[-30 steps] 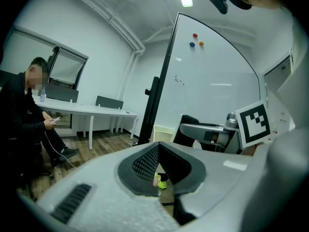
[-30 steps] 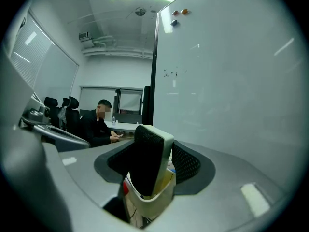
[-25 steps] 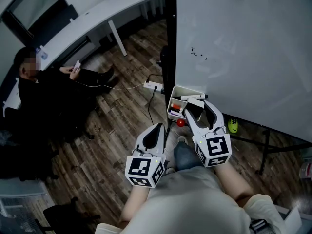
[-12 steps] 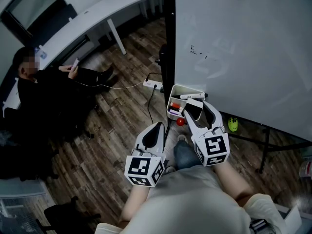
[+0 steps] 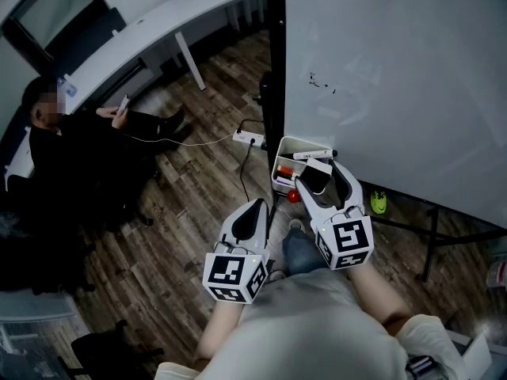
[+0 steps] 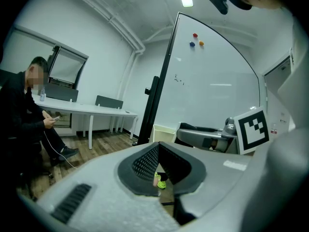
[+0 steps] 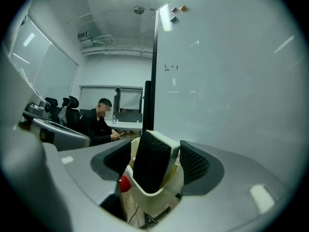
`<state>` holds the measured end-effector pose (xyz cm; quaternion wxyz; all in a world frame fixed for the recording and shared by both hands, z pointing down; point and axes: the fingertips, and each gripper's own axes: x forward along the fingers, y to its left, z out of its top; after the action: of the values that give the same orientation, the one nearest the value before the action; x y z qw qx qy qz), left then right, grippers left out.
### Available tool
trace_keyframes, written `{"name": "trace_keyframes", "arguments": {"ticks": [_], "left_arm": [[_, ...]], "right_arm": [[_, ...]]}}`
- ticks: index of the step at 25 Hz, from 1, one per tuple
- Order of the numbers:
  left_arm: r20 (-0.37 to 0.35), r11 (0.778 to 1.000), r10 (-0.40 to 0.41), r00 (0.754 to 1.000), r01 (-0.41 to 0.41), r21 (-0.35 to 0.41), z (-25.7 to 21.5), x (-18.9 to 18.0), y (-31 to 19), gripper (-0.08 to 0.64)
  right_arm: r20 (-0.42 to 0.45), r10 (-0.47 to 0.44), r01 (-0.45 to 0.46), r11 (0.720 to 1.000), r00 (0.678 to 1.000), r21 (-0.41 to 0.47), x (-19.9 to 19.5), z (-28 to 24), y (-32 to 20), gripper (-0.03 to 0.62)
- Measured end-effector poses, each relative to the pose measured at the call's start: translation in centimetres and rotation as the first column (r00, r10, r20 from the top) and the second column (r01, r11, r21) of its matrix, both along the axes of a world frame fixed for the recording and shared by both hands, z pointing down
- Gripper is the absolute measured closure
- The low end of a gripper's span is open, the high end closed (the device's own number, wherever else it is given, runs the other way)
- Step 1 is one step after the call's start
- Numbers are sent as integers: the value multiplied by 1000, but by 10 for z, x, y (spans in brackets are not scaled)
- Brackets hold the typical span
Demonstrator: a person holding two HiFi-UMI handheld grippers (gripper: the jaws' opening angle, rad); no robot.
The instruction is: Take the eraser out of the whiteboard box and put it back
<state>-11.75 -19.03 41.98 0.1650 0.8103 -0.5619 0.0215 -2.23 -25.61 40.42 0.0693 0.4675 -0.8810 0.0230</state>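
Black eraser; cream box; brown plank floor.

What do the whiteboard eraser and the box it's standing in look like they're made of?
Eraser: a dark, felt-like pad, matte and finely textured, on a pale smooth back that is likely plastic.
Box: cream-white and smooth, with a rounded rim and a slight sheen, probably moulded plastic.

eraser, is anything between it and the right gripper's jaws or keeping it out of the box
Nothing visible does. The eraser stands tilted inside the whiteboard box, between the jaws of the right gripper, which have just been opening; neither pad presses on it.
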Motion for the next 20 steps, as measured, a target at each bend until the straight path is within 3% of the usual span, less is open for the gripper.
{"name": "trace_keyframes", "arguments": {"ticks": [16,20], "left_arm": [[-6,1000,19,1000,-19,12,-3,2,15,555],[-10,999,28,1000,-28,15,-5,4,20,555]], "right_arm": [[19,27,-28,998,999,51,7,-25,18,282],[24,28,-30,998,999,58,8,-30,27,313]]}}
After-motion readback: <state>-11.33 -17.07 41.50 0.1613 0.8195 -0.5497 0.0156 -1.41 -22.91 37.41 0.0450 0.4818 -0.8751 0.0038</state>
